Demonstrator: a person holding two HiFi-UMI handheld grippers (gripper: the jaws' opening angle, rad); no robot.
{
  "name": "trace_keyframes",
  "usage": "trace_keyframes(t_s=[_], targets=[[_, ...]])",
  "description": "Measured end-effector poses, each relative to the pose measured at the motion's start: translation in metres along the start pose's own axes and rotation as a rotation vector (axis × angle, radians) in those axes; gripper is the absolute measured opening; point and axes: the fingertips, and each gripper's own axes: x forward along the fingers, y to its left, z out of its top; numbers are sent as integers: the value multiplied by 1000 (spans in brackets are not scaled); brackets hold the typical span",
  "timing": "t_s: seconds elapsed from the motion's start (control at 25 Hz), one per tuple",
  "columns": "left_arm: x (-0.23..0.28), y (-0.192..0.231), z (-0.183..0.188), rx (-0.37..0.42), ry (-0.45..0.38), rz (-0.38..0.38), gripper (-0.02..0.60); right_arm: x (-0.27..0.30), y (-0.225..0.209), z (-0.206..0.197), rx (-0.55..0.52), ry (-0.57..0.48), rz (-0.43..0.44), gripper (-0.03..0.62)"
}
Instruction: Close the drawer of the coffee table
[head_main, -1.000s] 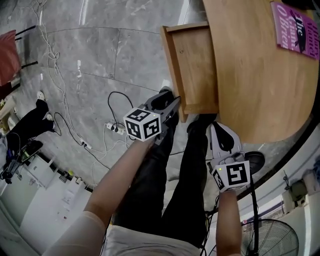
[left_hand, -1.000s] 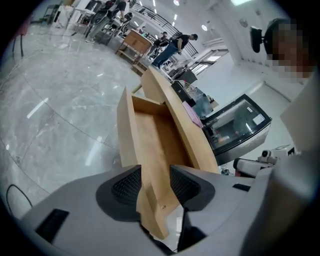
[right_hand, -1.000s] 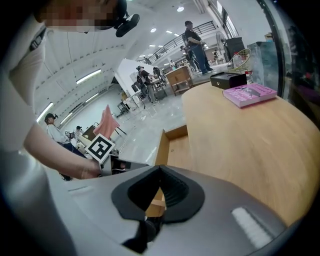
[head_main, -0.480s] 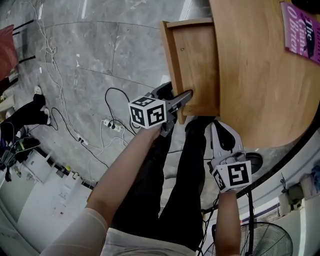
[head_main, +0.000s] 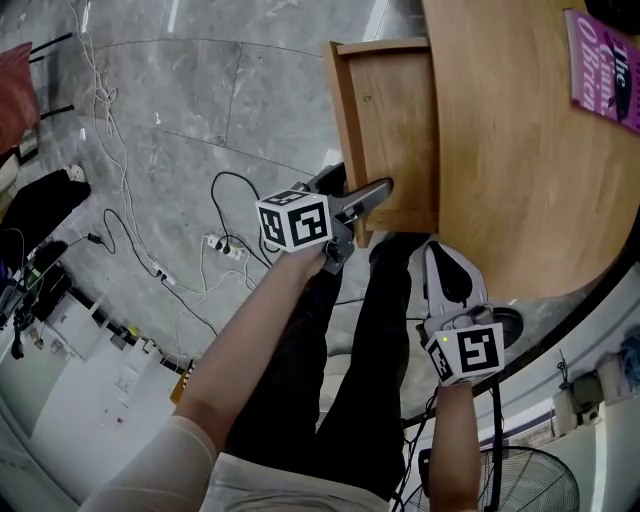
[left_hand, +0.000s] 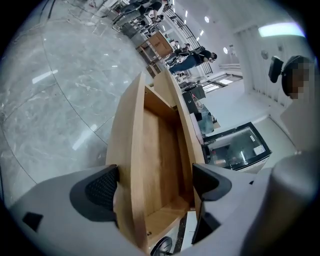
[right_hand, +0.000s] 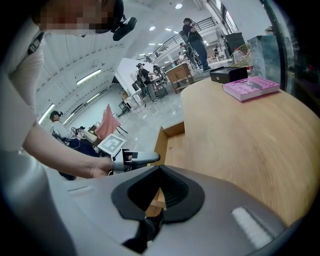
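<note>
The wooden drawer (head_main: 385, 130) stands pulled out to the left of the round coffee table (head_main: 520, 150). My left gripper (head_main: 357, 197) is at the drawer's near corner. Its jaws have just been opening and now straddle the front panel (left_hand: 127, 165). In the left gripper view the left pad (left_hand: 102, 192) sits close to the panel's outer face, and the right pad (left_hand: 210, 182) hangs inside the drawer, apart from the wood. My right gripper (head_main: 443, 260) is held low by the person's legs, near the table's rim, with its jaws together and nothing in them.
A purple book (head_main: 605, 60) lies on the far right of the tabletop. Cables and a power strip (head_main: 225, 255) trail over the marble floor to the left. The person's black-clad legs (head_main: 370, 340) stand beside the drawer. A fan (head_main: 500, 490) is at the bottom right.
The left gripper has shifted right onto the drawer's near corner and rolled a little. Its jaws have spread wide around the front panel. The right gripper has stayed put.
</note>
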Motion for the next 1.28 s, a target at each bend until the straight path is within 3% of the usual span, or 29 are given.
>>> trace_keyframes(t_s=[0.2, 0.88, 1.28], targets=[[-2, -16, 3, -13, -39, -32, 456, -2, -3, 0, -5, 2, 8, 11], [26, -52, -9, 61, 35, -102, 462, -17, -23, -4, 2, -17, 2, 11], [52, -76, -14, 66, 52, -134, 463, -27, -40, -11, 16, -28, -8, 11]])
